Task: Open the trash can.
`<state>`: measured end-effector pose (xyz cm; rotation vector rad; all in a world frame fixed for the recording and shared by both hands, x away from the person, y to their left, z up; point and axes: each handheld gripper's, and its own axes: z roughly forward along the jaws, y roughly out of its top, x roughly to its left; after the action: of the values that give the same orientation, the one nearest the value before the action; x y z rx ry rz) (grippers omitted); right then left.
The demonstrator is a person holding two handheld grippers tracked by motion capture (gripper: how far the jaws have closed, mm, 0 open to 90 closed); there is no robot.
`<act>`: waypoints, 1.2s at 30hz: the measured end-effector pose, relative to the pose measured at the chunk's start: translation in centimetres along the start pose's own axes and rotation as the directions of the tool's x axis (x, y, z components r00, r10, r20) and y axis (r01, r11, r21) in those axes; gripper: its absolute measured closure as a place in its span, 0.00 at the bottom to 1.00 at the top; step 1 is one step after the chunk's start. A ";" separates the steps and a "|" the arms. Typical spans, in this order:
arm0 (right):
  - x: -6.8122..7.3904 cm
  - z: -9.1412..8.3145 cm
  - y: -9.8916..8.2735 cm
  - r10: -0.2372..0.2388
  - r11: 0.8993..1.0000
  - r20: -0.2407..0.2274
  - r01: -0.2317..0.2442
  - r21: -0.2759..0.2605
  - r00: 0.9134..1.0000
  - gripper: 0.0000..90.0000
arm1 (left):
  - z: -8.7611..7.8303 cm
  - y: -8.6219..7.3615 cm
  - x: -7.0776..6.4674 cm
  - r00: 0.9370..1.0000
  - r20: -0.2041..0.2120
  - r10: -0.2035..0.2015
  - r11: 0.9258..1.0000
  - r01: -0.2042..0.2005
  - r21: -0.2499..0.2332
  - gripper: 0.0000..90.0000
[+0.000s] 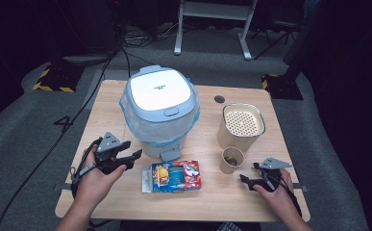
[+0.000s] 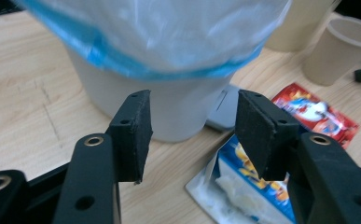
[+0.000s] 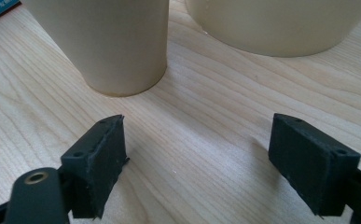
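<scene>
My left gripper is held above the table's front left, its jaws apart with nothing between them. In the left gripper view it points at the white pedal bin, whose blue-edged plastic liner hangs over the rim. A colourful snack box lies flat in front of the bin, torn open at its left end. My right gripper sits low at the front right, open and empty. In the right gripper view it faces the small paper cup just beyond its jaws.
The paper cup holds some brown bits. Behind it stands a larger beige container with a perforated top. A grey foot pedal juts from the bin's base. A round cable hole lies near the table's far edge.
</scene>
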<state>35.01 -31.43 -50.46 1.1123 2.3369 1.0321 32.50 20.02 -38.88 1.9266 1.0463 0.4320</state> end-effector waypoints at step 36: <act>-0.1 0.1 0.1 0.002 1.000 0.003 -0.002 -0.003 1.000 0.23 | -1.5 11.9 -2.0 0.974 0.170 0.153 0.975 -0.120 -0.187 1.00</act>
<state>35.14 -31.44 -50.45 1.1149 2.3317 1.0334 36.31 16.09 -28.00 1.8474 0.7342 0.4008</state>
